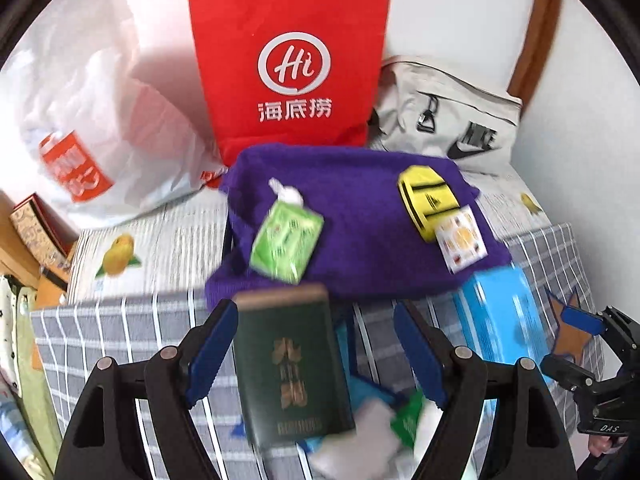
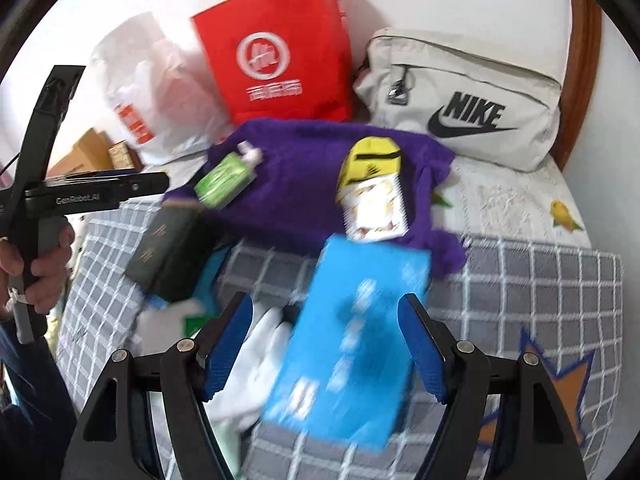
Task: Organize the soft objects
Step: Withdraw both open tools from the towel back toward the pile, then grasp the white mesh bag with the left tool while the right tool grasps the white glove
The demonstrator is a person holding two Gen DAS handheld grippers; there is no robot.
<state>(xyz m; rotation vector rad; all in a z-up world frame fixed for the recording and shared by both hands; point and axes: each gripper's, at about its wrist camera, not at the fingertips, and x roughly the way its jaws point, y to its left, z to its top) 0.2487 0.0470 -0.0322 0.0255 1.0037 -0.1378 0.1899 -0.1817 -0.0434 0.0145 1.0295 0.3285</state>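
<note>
1. The bed, with its grey checked cover, carries everything; the soft things lie in 1 heap near its middle, in front of the red paper bag, the white plastic bag and the beige Nike bag.
2. The purple knitted cloth is the largest soft thing. I judge it is better to clear the small packs from it first, then fold it.
3. The blue pack lies under the right tool, between its wide jaws, and the pads do not press it. Lower the tool straight, so both pads meet the long sides.
4. The dark green booklet lies under the left tool. Its jaws are wide and I see no grip on the booklet. It is stiff, so it probably belongs apart from the soft things.
5. The green tissue pack and the yellow pouch rest on the cloth, with a small white printed packet touching the pouch. Take them 1 by 1, because they may slide.
6. Both pictures are blurred; it is wise to slow the hands before closing.
</note>
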